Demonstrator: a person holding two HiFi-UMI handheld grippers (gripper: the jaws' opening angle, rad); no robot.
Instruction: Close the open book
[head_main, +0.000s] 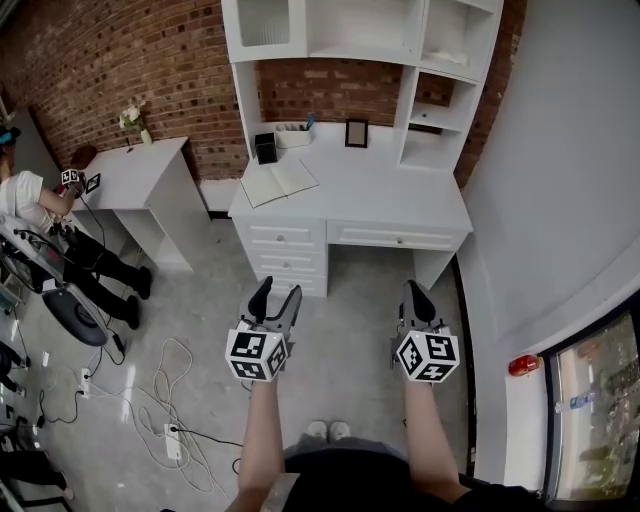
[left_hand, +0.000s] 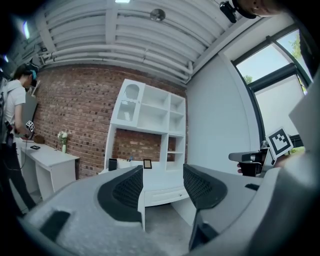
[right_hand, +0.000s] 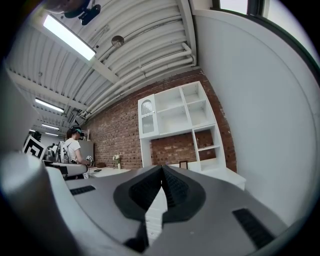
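A person stands on the grey floor (head_main: 350, 300), well short of a white surface (head_main: 390, 190), with a tool in each hand held level and pointing at it. The left tool (head_main: 277, 297) is spread, with nothing between its pads in the left gripper view (left_hand: 162, 172). The right tool (head_main: 418, 298) is pressed together and empty, its tips meeting in the right gripper view (right_hand: 161, 170). Loose cables (head_main: 150, 390) trail over the floor to the person's left.

The book (head_main: 279, 182) lies open and flat by the surface's left edge, about midway between front and back, untouched. A dark box (head_main: 265, 148) stands just behind it near the back edge, and a small frame (head_main: 356, 132) stands further right. White shelves (head_main: 330, 30) rise over the back edge against a brick wall.

The task looks not yet begun, since the whole approach remains. The likely risks are these. A page or cover caught too thinly could slip from the pads and flop back open. A push in place of a lift could slide the book off the left edge. A wide swing could knock over the box behind it. The right tool, pressed together, can only push or steady unless it spreads.
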